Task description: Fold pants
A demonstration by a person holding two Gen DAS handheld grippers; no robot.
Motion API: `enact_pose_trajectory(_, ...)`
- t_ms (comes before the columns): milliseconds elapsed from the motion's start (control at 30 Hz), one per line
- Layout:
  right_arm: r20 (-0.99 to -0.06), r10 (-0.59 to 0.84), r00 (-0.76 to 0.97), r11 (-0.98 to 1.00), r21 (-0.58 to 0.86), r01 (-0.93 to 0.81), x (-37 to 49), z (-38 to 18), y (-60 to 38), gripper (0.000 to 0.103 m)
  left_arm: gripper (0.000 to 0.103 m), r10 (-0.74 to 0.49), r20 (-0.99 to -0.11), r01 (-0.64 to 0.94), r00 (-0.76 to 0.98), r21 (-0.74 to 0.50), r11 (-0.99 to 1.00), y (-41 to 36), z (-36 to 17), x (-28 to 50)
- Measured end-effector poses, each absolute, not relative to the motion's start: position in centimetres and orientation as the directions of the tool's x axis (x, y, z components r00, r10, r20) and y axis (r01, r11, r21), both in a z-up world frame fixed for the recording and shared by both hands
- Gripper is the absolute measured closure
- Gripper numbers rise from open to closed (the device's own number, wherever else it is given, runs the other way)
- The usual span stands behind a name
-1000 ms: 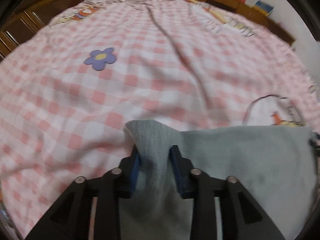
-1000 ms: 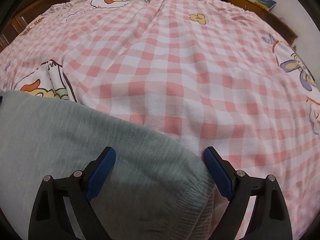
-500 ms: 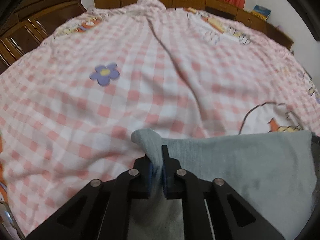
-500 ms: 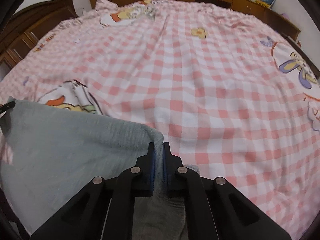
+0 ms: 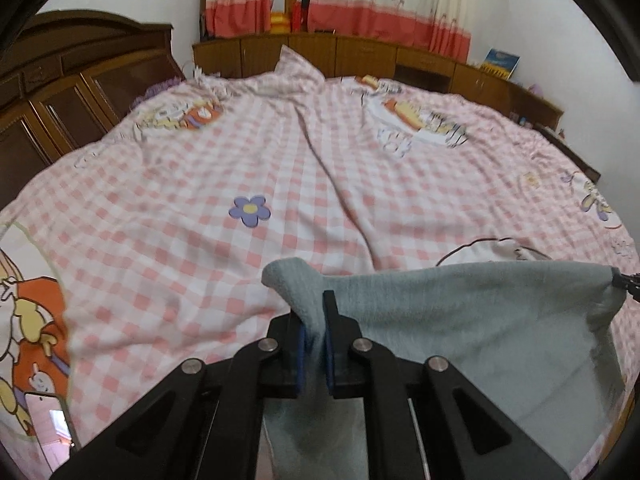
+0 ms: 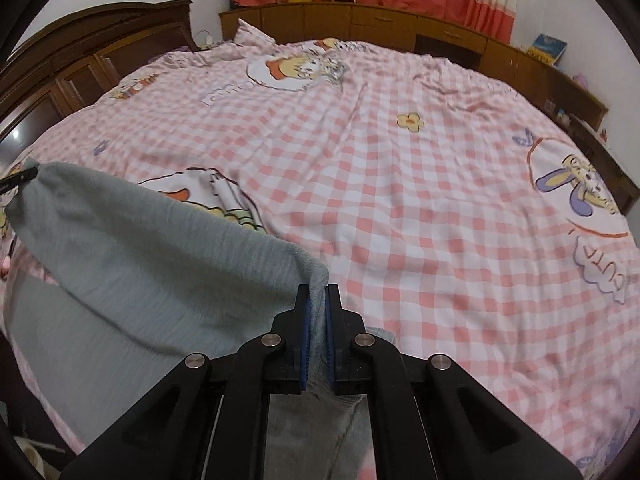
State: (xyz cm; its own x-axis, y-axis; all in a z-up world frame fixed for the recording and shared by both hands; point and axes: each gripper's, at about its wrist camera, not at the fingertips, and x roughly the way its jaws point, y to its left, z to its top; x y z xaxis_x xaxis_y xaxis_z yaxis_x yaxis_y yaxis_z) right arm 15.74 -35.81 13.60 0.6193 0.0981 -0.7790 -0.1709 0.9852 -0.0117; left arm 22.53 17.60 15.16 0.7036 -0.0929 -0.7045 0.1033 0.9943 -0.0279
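Observation:
The grey pants (image 5: 472, 320) hang stretched between my two grippers, lifted above the pink checked bed cover (image 5: 280, 168). My left gripper (image 5: 316, 316) is shut on the left corner of the pants' top edge. My right gripper (image 6: 317, 300) is shut on the right corner of the pants (image 6: 152, 256). The cloth spans from one gripper to the other, with its top edge taut. The lower part of the pants hangs below the views and is hidden.
The bed cover (image 6: 400, 200) fills both views. A dark wooden wardrobe (image 5: 60, 92) stands at the left. Low wooden cabinets (image 6: 400, 32) and red-and-cream curtains (image 5: 380, 0) run along the far wall. A phone-like object (image 5: 48, 424) lies at the near left.
Both grippers closed on the pants' top edge and lifted it off the bed. The views tilted up, so the far wall and curtains now show.

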Motion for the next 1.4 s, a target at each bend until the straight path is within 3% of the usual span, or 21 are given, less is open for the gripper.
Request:
enact_pose_trajectory(267, -0.773, 0.109, 0.625, 0.976, -0.035, -0.214, 11.5, 15.2, -35.3, 0.096, 0.096, -0.136, -0.632, 0.147, 0.763, -0.036, 0.989, 18.6, 17.9, 17.1)
enact_pose_trajectory(600, -0.794, 0.120, 0.595, 0.966, -0.045, -0.254, 7.5, 14.5, -34.6, 0.096, 0.096, -0.153, -0.620, 0.183, 0.770, -0.016, 0.983, 19.0, 17.8, 12.2)
enact_pose_trajectory(1000, -0.849, 0.121, 0.514, 0.937, -0.073, -0.341, 1.2, 9.7, -33.7, 0.096, 0.096, -0.169, -0.685, 0.199, 0.709, -0.036, 0.979, 19.9, 11.5, 3.9)
enact_pose_trajectory(1400, -0.865, 0.145, 0.480, 0.937, -0.035, -0.347, -1.7, 6.7, -34.4, 0.096, 0.093, -0.160, -0.742, 0.169, 0.651, -0.064, 0.984, 20.0, 6.7, 0.3)
